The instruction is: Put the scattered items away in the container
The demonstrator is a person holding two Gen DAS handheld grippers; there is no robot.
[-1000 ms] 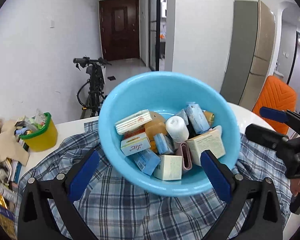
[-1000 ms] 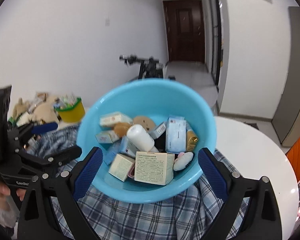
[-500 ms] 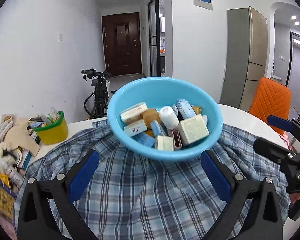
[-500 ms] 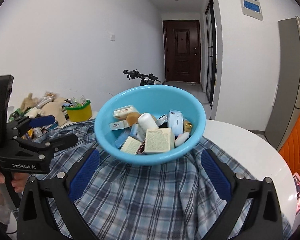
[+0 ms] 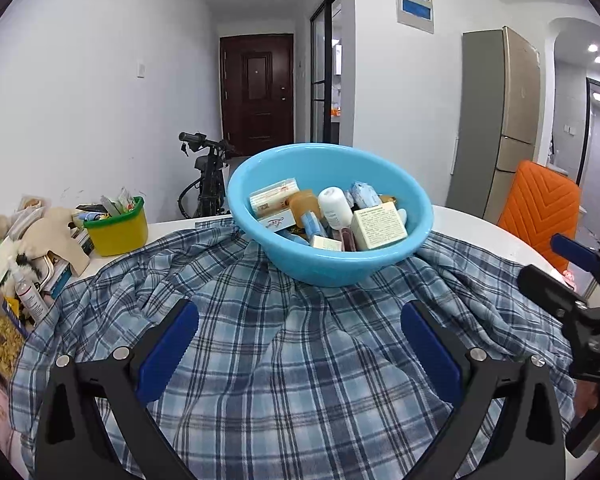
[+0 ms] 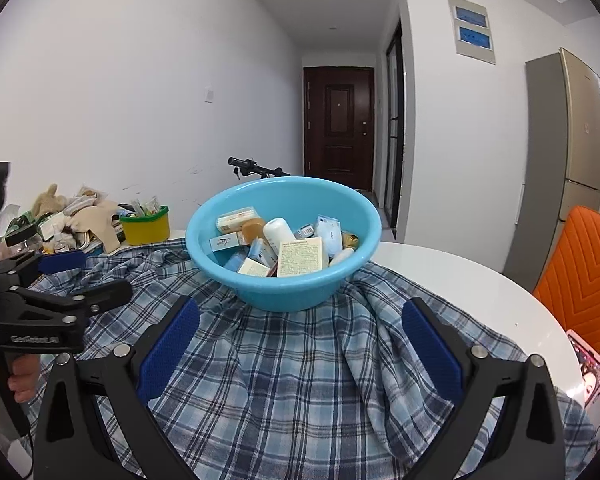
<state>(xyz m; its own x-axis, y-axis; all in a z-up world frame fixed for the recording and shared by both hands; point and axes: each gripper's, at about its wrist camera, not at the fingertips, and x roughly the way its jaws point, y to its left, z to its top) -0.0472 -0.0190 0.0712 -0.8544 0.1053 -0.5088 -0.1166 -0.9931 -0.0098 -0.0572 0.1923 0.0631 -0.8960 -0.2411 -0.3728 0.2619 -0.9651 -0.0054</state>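
Note:
A light blue basin (image 5: 328, 260) (image 6: 284, 288) stands on a blue plaid cloth (image 5: 284, 360) (image 6: 292, 376) in the middle of both views. Small boxes, a white bottle (image 5: 334, 208) (image 6: 279, 234) and other small packs fill it. My left gripper (image 5: 298, 340) is open, its blue pads wide apart over the cloth, a short way back from the basin and empty. My right gripper (image 6: 300, 336) is open too, empty, equally back from the basin. Each gripper also shows at the side of the other's view, the right one (image 5: 576, 276) and the left one (image 6: 80, 276).
A yellow and green tub (image 5: 116, 228) (image 6: 146, 226) and a heap of clutter (image 5: 24, 248) lie on the left of the white round table (image 6: 452, 276). An orange chair (image 6: 580, 272) stands right. A bicycle (image 5: 206, 176) is behind.
Both grippers have drawn back from the basin, which now looks smaller and farther. The basin stays on the cloth, with more cloth showing in front of it.

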